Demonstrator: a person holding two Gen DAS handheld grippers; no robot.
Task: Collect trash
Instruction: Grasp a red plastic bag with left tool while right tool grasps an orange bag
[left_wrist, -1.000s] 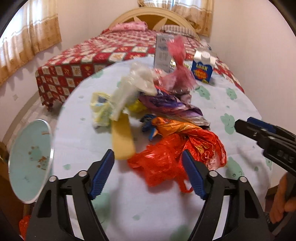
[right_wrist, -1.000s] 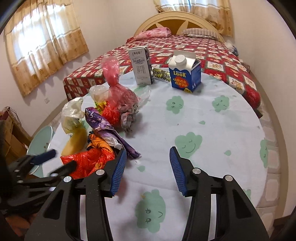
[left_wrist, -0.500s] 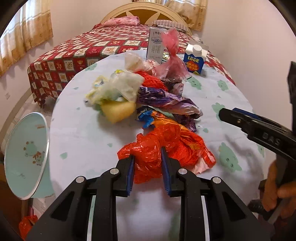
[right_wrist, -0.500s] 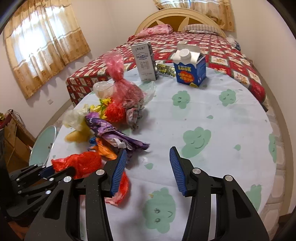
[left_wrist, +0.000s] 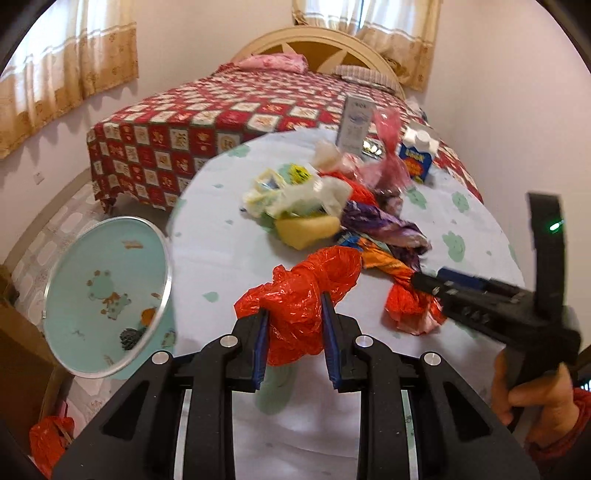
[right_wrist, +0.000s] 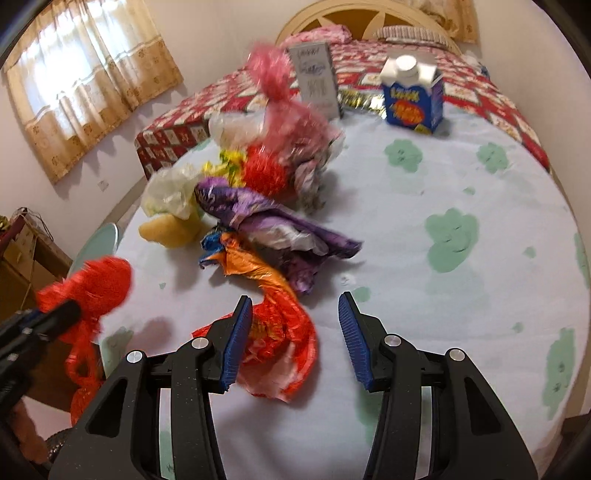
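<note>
A round tabletop in cloud-print cloth carried crumpled wrappers mid-surface. The teal bin stood off its left edge. The left gripper clamped a crinkly red bag; the right gripper gaped over a red-orange wrapper.

Round table under a pale cloth printed with green smiling clouds; behind it a bed with red-and-white checked cover, cream arched headboard, pink pillow; tan patterned curtains at the window
</note>
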